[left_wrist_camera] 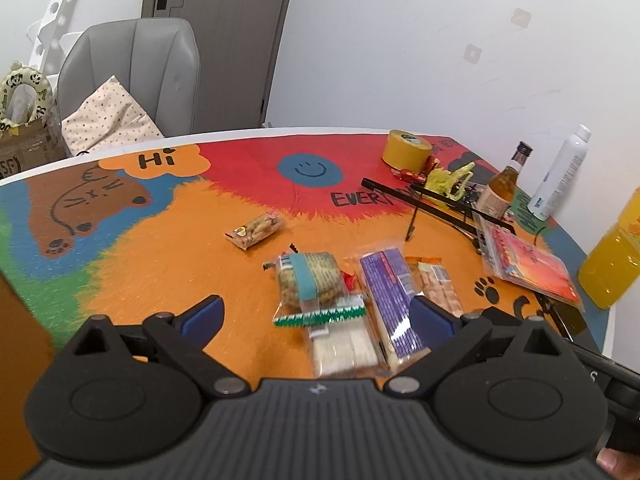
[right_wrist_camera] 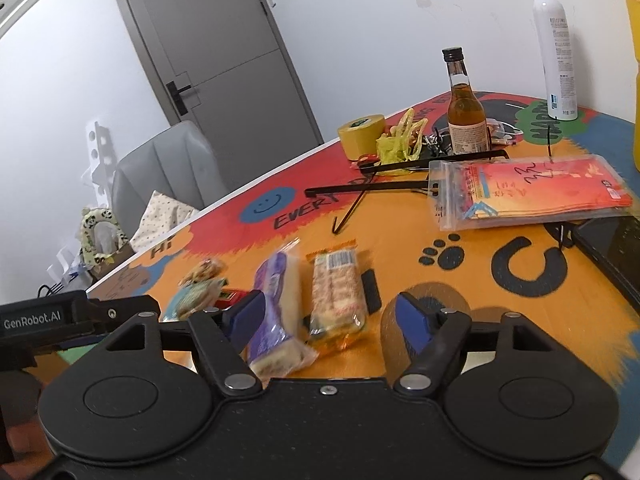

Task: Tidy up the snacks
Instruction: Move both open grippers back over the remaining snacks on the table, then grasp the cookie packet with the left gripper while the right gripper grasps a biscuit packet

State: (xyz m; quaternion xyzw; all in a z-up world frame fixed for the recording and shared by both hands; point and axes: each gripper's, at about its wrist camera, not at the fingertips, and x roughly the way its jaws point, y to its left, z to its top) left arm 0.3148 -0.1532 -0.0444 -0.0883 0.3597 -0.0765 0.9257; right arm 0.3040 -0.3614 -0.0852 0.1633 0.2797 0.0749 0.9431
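Both grippers gape, gripping nothing — the left gripper (left_wrist_camera: 316,316) hides the white wafer pack's (left_wrist_camera: 344,346) six-o'clock end; purple packet (right_wrist_camera: 276,308) blurred.

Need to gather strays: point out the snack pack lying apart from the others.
The small peanut pack, alone on the orange cloth toward the blue smiley; the other snacks lie bunched together by the grippers.

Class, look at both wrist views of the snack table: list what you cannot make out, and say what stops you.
- Purple packet, right wrist view: print blurred, near end behind the right gripper.
- White wafer packet, left wrist view: near end hidden by the gripper body.
- Orange bottle, both views: cut off by the frame edge.
- White spray bottle: label text too small.
- Dark flat device, right wrist view: cut off at the edge.
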